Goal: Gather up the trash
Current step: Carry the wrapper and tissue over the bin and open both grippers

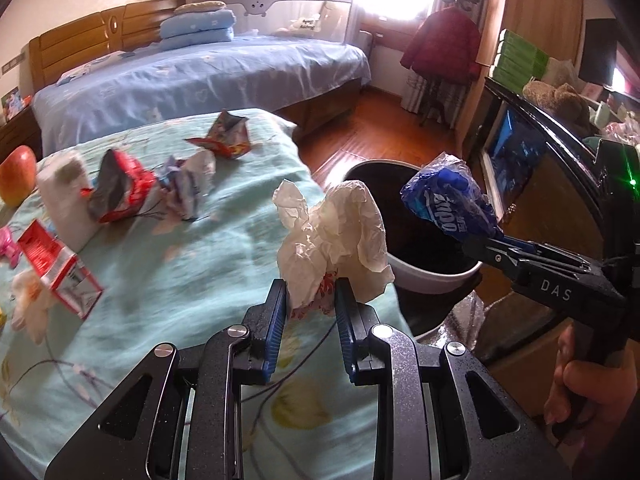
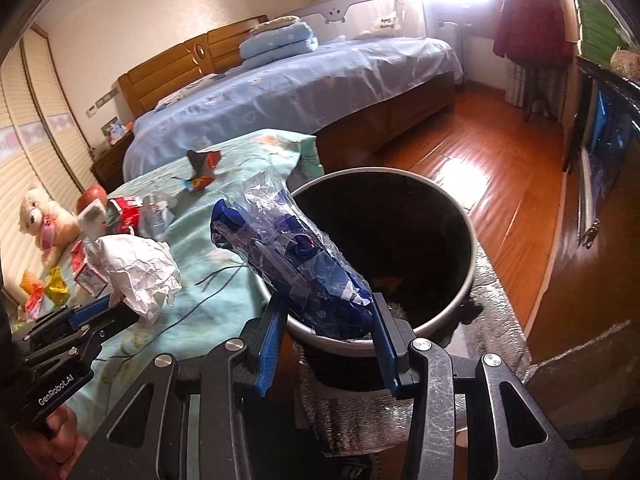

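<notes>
Both grippers were loaded and stood at the carry-to-bin step. The left gripper [image 1: 311, 298] had its fingers pinching a crumpled white tissue [image 1: 332, 232] over the edge of the teal-covered bench [image 1: 200, 248], just beside the bin [image 2: 470, 280]. The right gripper [image 2: 324, 320] had its fingers clamped on a blue plastic wrapper [image 2: 288, 256], held at the bin's near rim. Further wrappers [image 1: 120, 184] lay on the bench, uncollected. The bin's interior was dark; its contents could not be confirmed. The next move appeared to require bringing each load squarely over the opening, then spreading the fingers.
</notes>
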